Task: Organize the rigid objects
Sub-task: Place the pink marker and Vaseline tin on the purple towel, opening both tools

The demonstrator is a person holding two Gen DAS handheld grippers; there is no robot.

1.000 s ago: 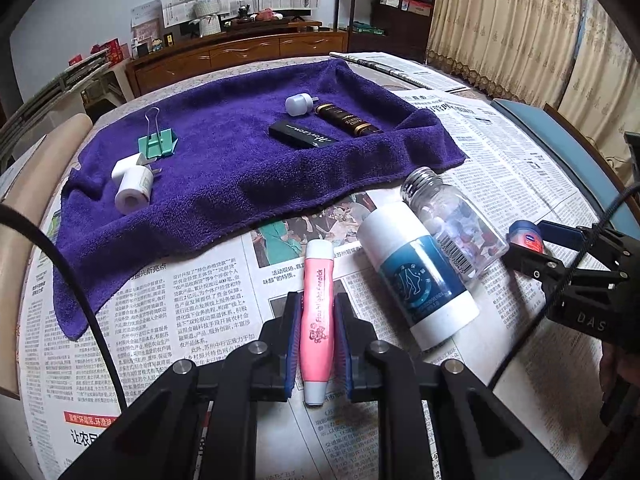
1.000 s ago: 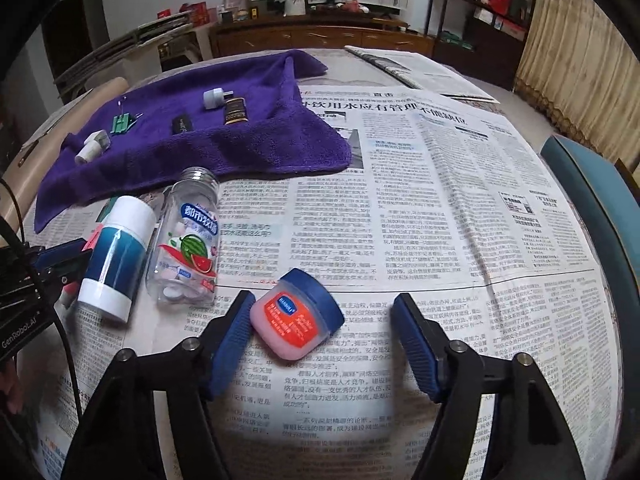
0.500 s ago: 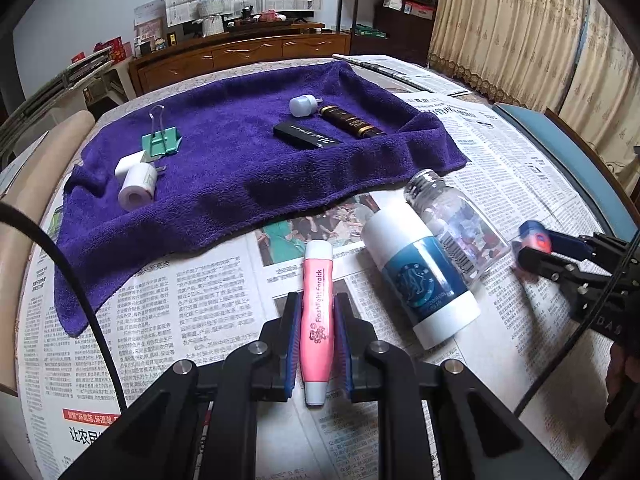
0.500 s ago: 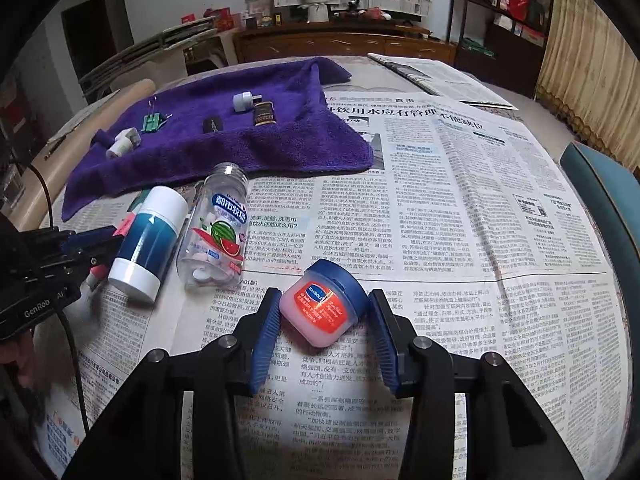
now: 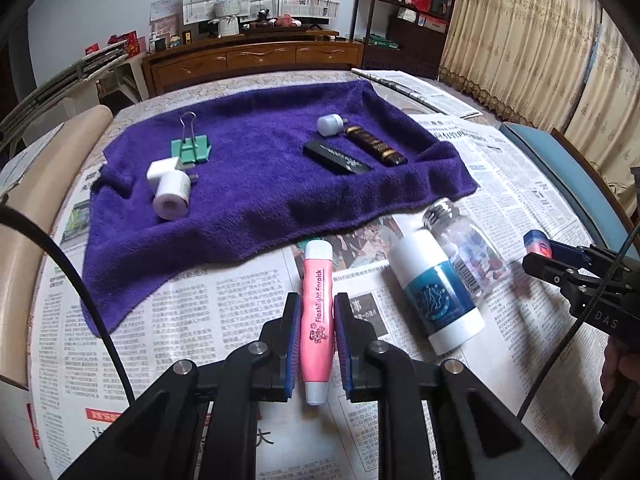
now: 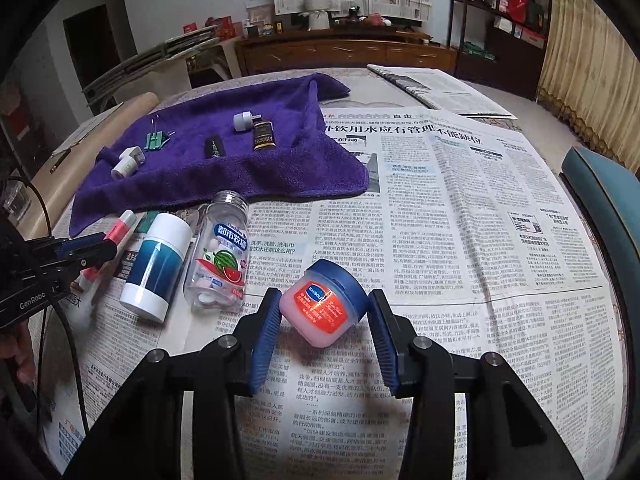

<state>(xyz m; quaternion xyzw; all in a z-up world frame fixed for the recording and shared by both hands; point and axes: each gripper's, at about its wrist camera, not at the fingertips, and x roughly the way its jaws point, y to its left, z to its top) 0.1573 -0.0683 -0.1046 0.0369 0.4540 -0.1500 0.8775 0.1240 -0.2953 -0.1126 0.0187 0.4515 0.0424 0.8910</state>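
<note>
My left gripper (image 5: pixel 316 312) is shut on a pink tube (image 5: pixel 318 312) and holds it just above the newspaper, in front of the purple towel (image 5: pixel 260 192). My right gripper (image 6: pixel 324 308) is shut on a small pink jar with a blue lid (image 6: pixel 324 304), lifted and tilted above the newspaper. The jar also shows at the right of the left wrist view (image 5: pixel 538 244). A white and blue bottle (image 5: pixel 436 292) and a clear pill bottle (image 5: pixel 466 244) lie side by side between the grippers.
On the towel lie a green binder clip (image 5: pixel 191 148), a white tape roll (image 5: pixel 171 196), a white plug (image 5: pixel 330 124), a black stick (image 5: pixel 337 158) and a brown tube (image 5: pixel 375 145). Newspaper (image 6: pixel 460 208) covers the table. A blue chair (image 6: pixel 600 200) stands at the right.
My right gripper closed on the jar and lifted it off the newspaper, tilting it. My left gripper stayed shut on the pink tube and rose slightly.
</note>
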